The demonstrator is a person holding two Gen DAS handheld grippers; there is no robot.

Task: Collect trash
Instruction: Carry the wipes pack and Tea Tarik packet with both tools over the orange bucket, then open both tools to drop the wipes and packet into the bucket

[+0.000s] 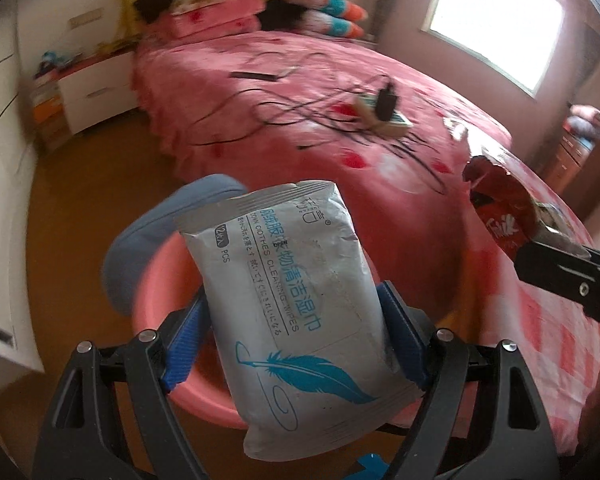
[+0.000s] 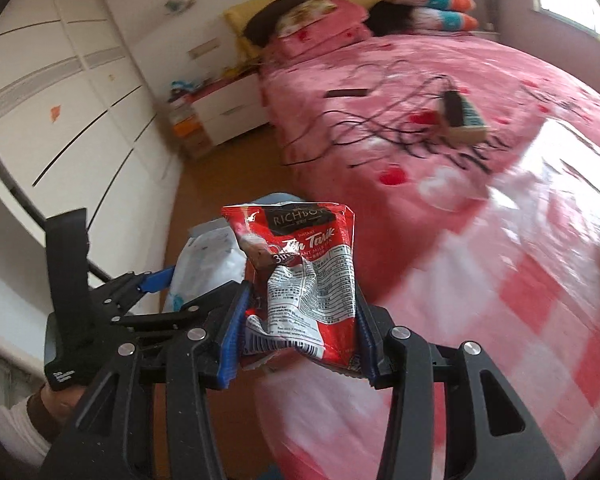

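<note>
My left gripper (image 1: 292, 336) is shut on a white wet-wipes packet (image 1: 288, 300) with a blue feather print, held upright over a pink plastic basin (image 1: 160, 300) on the floor. My right gripper (image 2: 300, 328) is shut on a crumpled red milk-tea sachet (image 2: 304, 264). The sachet also shows in the left wrist view (image 1: 500, 216), at the right beside the bed edge. The left gripper and the wipes packet (image 2: 204, 264) show in the right wrist view, just left of the sachet.
A bed with a pink cover (image 1: 340, 80) fills the right side, with black cables (image 1: 300, 116), a charger on a small box (image 1: 384, 112) and pillows on it. A blue cloth (image 1: 148, 240) lies on the basin's rim. A white wardrobe (image 2: 60, 100) and nightstand (image 2: 228, 108) stand left.
</note>
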